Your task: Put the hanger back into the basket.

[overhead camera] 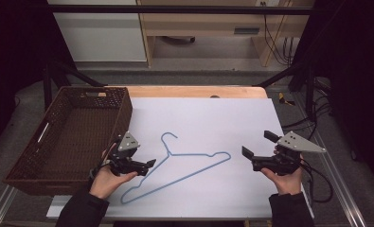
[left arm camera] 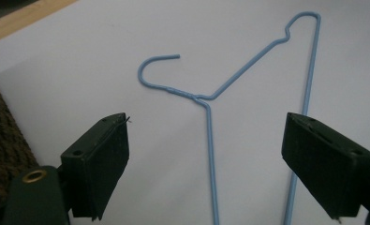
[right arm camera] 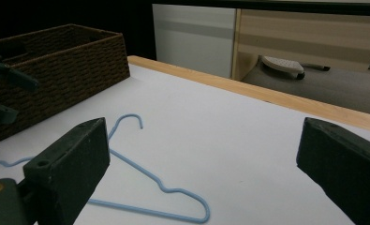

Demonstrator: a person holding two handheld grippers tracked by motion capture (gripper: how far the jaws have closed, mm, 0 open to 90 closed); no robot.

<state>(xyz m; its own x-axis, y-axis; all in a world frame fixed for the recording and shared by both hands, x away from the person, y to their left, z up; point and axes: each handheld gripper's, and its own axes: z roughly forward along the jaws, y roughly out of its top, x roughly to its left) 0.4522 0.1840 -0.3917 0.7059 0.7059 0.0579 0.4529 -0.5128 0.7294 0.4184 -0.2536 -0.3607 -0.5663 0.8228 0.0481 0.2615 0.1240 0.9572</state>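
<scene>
Both grippers are open: the left gripper point(overhead camera: 149, 164) has its jaws around the blue hanger point(overhead camera: 184, 166), the right gripper point(overhead camera: 256, 143) holds nothing.

No legible txt, labels, brands or nos. on anything here.

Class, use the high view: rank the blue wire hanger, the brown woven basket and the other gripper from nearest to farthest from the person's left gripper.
1. The blue wire hanger: lying on the white sheet, its left arm right at the left gripper's tips.
2. The brown woven basket: just beside that hand, at the table's left edge.
3. The right gripper: across the sheet, beyond the hanger's far shoulder.
</scene>
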